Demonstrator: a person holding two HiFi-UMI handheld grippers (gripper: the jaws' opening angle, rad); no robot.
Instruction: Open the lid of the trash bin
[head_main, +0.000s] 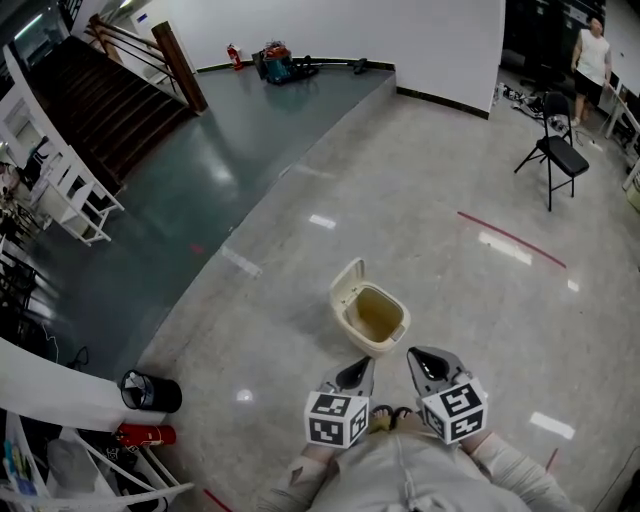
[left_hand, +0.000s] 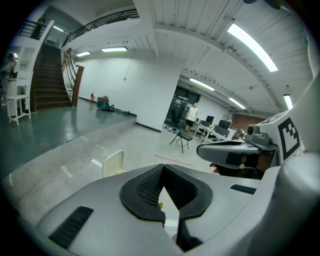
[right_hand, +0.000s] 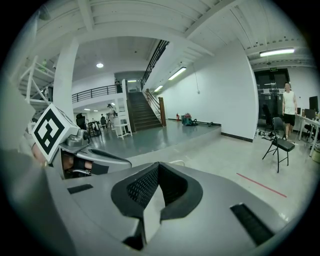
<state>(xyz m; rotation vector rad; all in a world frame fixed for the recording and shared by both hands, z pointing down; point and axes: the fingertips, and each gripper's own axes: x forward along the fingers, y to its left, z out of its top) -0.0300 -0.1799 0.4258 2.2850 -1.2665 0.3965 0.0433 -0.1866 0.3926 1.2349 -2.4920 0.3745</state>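
Speckled grey floor (head_main: 450, 290) spreads ahead of us. We see the trash bin (head_main: 376, 322) just beyond both tongs and between them, mouth up. Its long axis runs from near right to far left, where the lid (head_main: 345, 281) stands raised. Our left tongs (head_main: 361, 367) and right tongs (head_main: 419, 356) are clenched on nothing, just short of it. A folding chair (head_main: 556, 154) stands well beyond the right tongs.

Bright ceiling striplights, fisheye-warped edges.
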